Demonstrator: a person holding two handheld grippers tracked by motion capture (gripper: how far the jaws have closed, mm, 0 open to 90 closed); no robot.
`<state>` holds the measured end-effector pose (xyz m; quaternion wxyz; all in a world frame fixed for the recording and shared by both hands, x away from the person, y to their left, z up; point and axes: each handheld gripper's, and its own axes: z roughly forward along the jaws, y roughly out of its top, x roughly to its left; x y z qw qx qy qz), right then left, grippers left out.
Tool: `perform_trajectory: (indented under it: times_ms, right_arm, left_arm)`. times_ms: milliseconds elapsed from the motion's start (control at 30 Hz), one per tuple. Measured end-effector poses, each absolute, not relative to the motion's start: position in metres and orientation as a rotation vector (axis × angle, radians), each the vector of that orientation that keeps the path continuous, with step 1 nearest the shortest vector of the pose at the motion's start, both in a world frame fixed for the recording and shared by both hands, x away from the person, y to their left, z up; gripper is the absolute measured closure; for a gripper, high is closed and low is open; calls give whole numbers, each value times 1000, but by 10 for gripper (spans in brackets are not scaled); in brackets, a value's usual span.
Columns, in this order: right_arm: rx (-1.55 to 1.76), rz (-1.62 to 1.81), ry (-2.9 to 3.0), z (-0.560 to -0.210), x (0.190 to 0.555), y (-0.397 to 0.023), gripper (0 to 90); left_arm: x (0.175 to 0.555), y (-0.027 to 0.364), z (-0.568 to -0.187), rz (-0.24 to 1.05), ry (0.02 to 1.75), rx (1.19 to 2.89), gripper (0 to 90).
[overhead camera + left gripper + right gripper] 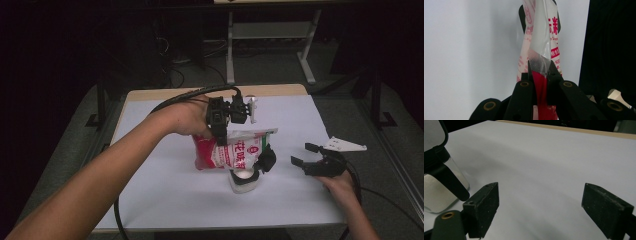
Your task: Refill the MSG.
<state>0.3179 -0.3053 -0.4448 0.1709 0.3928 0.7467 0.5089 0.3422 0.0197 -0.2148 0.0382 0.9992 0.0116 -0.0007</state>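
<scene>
Forearms of the person are coming in from the bottom of the high view, each hand carrying a black two-jaw gripper over the white-covered table [165, 200], which is standing as the landmark for everything else. Over the middle of that table, the left gripper [222, 134] is pointing downward with its jaws pressing together on the top edge of a red-and-white printed plastic pouch [225, 152], which is hanging tilted above the table centre; in the left gripper view the two black jaws are clamping the clear and red film of the pouch [541, 62] between them. Directly under the pouch's lower end, a small clear glass jar with a black hinged lid [243, 180] is sitting on the table just toward the person from the centre, its lid standing open and white powder showing inside; the right gripper view is catching the same jar [439, 192] at its left edge. Toward the table's right edge, the right gripper [302, 153] is hovering low, its jaws standing wide apart with nothing but bare table surface [544, 170] between them, well apart from the jar.
</scene>
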Motion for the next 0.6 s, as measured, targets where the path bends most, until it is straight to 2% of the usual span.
perform_trajectory:
  times_ms: [600]
  right_arm:
    - [1119,1440,2125,-446,318,-304,140]
  left_arm:
    - [347,46,-223,-59,94,2918,863]
